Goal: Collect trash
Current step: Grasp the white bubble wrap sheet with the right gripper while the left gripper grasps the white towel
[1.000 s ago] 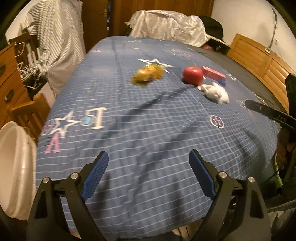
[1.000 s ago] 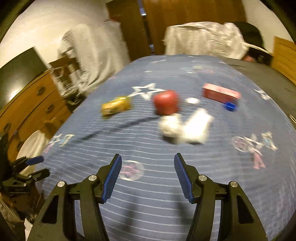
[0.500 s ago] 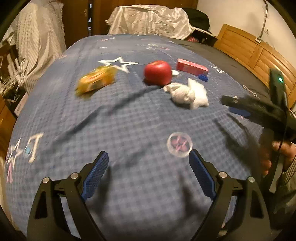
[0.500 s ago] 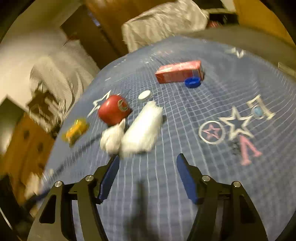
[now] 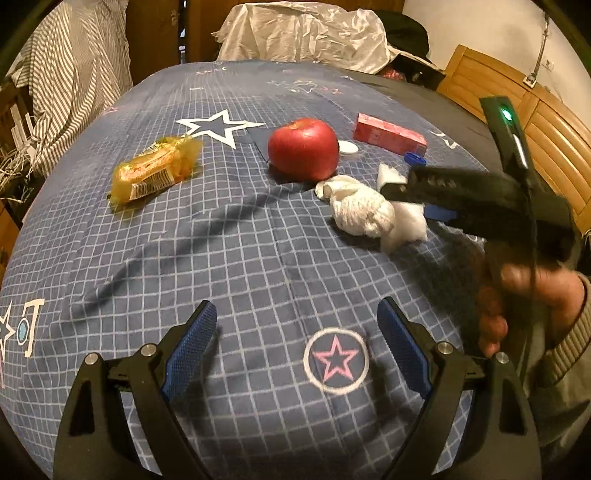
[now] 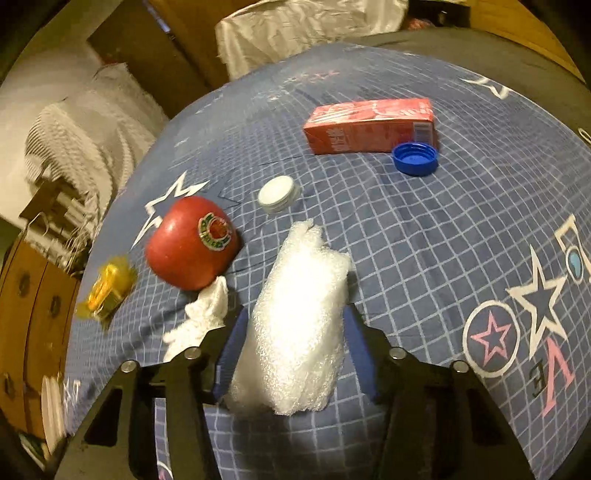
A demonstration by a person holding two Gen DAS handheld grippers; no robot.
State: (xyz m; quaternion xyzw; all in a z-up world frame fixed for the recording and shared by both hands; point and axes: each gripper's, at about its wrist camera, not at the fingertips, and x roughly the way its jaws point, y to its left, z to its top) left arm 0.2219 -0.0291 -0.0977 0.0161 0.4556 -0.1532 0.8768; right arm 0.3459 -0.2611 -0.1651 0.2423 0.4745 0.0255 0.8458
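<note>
Trash lies on a blue checked bedspread (image 5: 240, 258). A white foam wrap (image 6: 299, 325) lies between the fingers of my right gripper (image 6: 295, 332), whose jaws are open around it. A crumpled white tissue (image 5: 360, 206) lies beside it, also in the right wrist view (image 6: 203, 317). A yellow snack wrapper (image 5: 155, 168), a red carton (image 6: 369, 125), a blue cap (image 6: 415, 158) and a white cap (image 6: 277, 192) lie around a red apple (image 5: 303, 147). My left gripper (image 5: 295, 332) is open and empty above the bedspread near its front edge.
The right gripper's body and the holding hand (image 5: 517, 295) fill the right of the left wrist view. Crumpled silver sheeting (image 5: 306, 33) lies at the bed's far end. A wooden headboard (image 5: 546, 122) is on the right, striped cloth (image 5: 74, 74) on the left.
My right gripper has moved forward and down until the foam wrap sits between its fingers. My left gripper has swung right and closer to the items.
</note>
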